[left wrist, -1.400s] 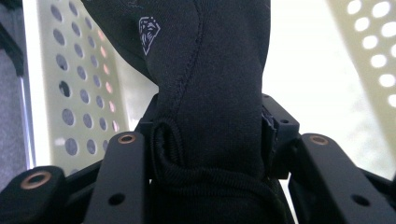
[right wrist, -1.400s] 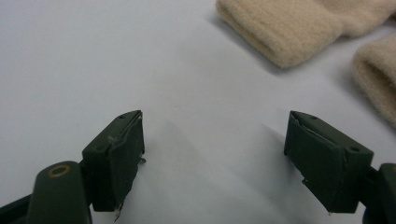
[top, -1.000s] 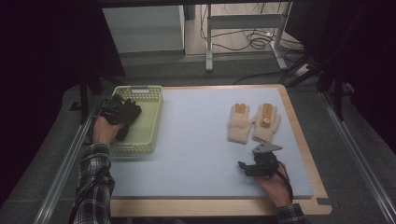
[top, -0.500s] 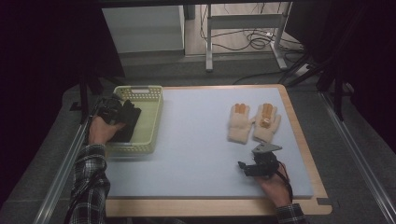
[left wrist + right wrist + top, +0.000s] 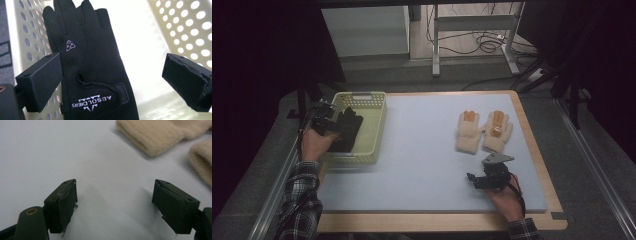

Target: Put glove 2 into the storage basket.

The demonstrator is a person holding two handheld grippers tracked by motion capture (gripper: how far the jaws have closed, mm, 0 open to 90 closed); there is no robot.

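Your left claw [image 5: 110, 82] has just been spreading; its pads now stand clear of the black fabric glove [image 5: 92, 65], lying released in the pale yellow perforated plastic basket [image 5: 374, 125] at left of frame. Drop looks done. Your right claw [image 5: 122, 205] rests spread on the tabletop [image 5: 422, 150], near the cream knitted gloves [image 5: 484, 131].

Black glove [image 5: 92, 65] flat in basket [image 5: 374, 127]
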